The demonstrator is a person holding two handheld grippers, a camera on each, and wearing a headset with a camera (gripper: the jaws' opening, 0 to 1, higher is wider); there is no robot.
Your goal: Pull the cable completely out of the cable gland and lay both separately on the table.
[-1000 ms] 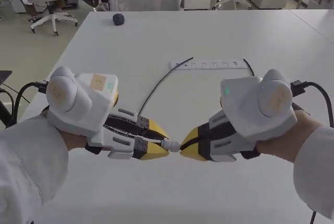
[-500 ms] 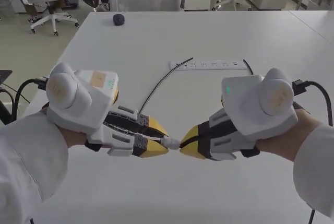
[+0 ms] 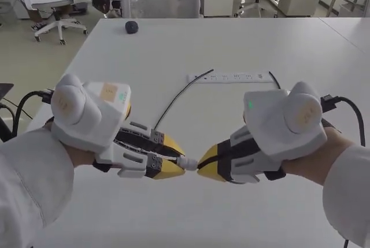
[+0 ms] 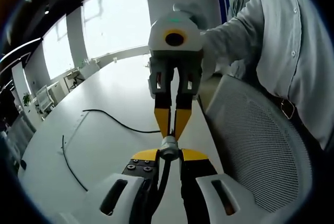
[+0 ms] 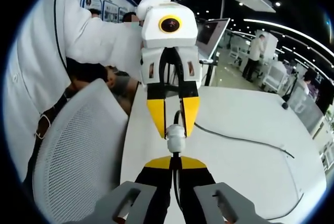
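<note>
Left hand-held gripper (image 3: 180,165) pinches the gland (image 3: 189,162); right hand-held gripper (image 3: 201,167), facing it in line, seemingly nips the cable (image 3: 176,96) just beside.

The bench (image 3: 231,45) was smooth, matt white. The left gripper (image 3: 180,165) and right gripper (image 3: 202,167) had smooth white plastic shells with a faint sheen and yellow plastic fingers (image 3: 169,170). The cable gland (image 4: 168,148) looked like glossy white plastic, and the cable (image 3: 176,96) matt black. The sleeve (image 3: 29,173) was white cloth, and the chair (image 5: 78,145) grey mesh.
</note>
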